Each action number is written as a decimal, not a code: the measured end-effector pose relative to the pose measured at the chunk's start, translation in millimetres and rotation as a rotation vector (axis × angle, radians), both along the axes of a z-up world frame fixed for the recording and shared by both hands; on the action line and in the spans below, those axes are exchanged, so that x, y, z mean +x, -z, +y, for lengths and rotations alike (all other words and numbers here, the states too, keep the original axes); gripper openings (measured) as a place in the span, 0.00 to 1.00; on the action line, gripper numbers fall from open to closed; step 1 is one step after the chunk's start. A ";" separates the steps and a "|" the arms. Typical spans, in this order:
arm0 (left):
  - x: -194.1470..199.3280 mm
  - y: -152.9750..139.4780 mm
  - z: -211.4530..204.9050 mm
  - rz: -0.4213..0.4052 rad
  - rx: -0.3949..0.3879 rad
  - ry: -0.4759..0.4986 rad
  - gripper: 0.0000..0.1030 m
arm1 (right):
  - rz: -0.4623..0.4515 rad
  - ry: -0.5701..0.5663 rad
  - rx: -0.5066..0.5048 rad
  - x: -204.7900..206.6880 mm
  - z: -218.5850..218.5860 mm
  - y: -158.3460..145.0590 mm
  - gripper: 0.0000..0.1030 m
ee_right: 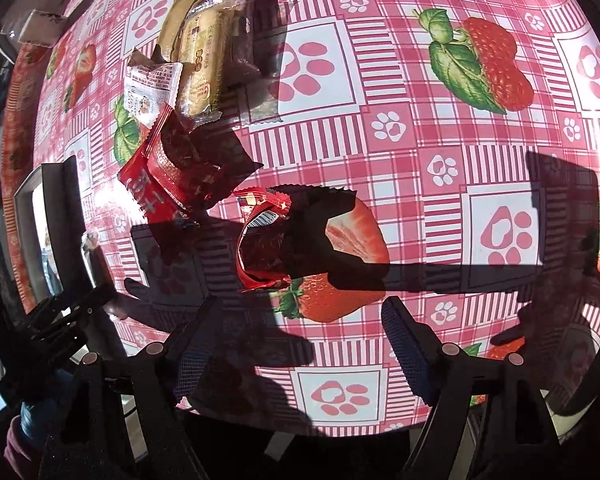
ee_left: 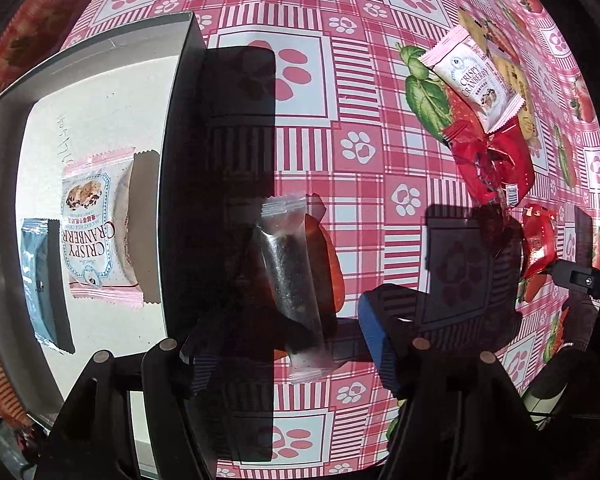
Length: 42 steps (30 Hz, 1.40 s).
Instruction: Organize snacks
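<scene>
1. We see a table under a pink checked cloth (ee_left: 380, 184) printed with strawberries and paw marks, lit by hard sun and crossed by dark shadows.
2. A shallow white box (ee_left: 100, 92) sits by the table's left edge; inside it lie a pink-and-white cranberry packet (ee_left: 98, 232) and, beside that, a blue packet (ee_left: 40, 280).
3. A heap of snacks (ee_right: 188, 92) lies toward the far left of the table in the right wrist view: gold, silver and red wrappers overlapping.
4. Our left gripper (ee_left: 288, 344) stands with jaws apart; a clear packet of dark filling (ee_left: 290, 276) lies flat on the cloth between the fingers, which we cannot see pressing on it.
5. Our right gripper (ee_right: 296, 340) is spread wide and holds nothing; a small red packet (ee_right: 260, 240) lies on the cloth just ahead of it.
</scene>
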State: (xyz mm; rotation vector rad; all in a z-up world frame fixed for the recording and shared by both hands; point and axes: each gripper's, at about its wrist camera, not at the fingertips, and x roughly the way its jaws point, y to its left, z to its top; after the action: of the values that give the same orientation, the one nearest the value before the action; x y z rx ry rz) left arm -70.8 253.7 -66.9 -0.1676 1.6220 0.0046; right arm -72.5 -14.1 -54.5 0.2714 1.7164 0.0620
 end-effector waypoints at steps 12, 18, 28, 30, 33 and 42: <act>14.9 5.8 -17.1 0.028 0.110 0.013 0.78 | 0.010 -0.034 -0.096 31.9 28.1 29.4 0.79; 14.0 -4.2 -47.7 -0.011 0.096 0.116 0.17 | -0.035 -0.219 -0.140 24.8 53.1 18.9 0.27; -8.9 -51.2 -58.1 -0.138 -0.051 0.087 0.16 | -0.095 -0.241 0.015 4.3 56.1 -22.9 0.27; -10.9 -62.0 -47.7 -0.166 -0.060 0.066 0.16 | -0.108 -0.255 0.026 5.4 63.6 -31.9 0.27; -12.1 -70.3 -17.5 -0.203 -0.066 0.031 0.16 | -0.129 -0.282 0.044 13.8 78.0 -43.2 0.27; -28.3 -97.5 54.9 -0.269 -0.029 -0.086 0.16 | -0.177 -0.413 0.106 27.1 163.0 -64.4 0.27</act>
State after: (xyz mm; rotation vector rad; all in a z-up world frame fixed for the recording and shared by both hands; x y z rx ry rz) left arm -99.2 308.6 30.6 -0.2494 1.3457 0.0234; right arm -45.4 149.0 9.9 -0.0145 1.5708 0.4680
